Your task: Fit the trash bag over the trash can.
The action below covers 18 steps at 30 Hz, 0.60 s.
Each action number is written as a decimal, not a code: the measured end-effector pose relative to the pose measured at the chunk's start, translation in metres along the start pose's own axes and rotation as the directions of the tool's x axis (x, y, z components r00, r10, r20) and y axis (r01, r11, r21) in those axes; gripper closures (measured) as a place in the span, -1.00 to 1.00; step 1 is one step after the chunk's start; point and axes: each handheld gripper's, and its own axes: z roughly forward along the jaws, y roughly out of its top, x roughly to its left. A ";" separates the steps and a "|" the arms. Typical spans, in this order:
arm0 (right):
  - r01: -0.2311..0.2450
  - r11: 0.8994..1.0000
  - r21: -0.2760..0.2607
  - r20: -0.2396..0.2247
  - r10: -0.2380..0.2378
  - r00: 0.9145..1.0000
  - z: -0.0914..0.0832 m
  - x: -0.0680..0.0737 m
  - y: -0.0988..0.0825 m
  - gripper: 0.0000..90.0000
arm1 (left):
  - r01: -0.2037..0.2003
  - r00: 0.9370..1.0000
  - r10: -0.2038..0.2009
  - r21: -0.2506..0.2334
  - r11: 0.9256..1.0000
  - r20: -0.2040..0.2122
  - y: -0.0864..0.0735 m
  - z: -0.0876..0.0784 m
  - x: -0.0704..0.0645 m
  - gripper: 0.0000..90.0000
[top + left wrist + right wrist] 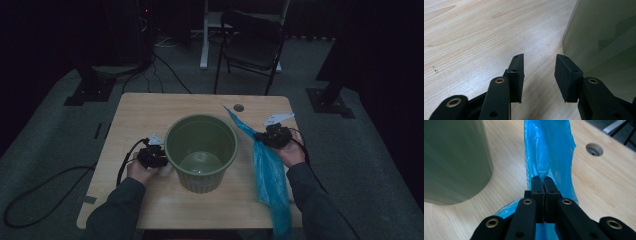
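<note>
A: Status, near to far?
B: Right gripper [543, 185] was clamped tight on the blue bag [549, 152], lifted beside the green bin [201, 150]. Left gripper [539, 75] sat open, empty, by the bin wall.
A: Progress?
B: Early, I'd say. Bag unopened, bin unlined.

Blue bag [270, 175] lower end cut off by frame bottom edge.

I see a light wooden table [145, 115] with a round cable hole [238, 107] near its far edge. Beyond the table stands a dark folding chair [252, 45], beside a white post [204, 40]. Left of the table, a black cable [45, 190] loops over the grey floor [360, 150]
</note>
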 end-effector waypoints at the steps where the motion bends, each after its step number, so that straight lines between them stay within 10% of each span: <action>1: 0.000 1.000 0.000 0.000 0.000 1.000 0.000 0.000 0.000 0.98 | 0.000 1.000 0.000 0.000 1.000 0.000 0.000 0.000 0.000 0.33; 18: 0.125 0.990 -0.071 -0.020 -0.126 0.992 -0.033 0.017 0.032 0.98 | -0.002 1.000 0.002 0.000 1.000 0.003 0.000 0.000 0.000 0.32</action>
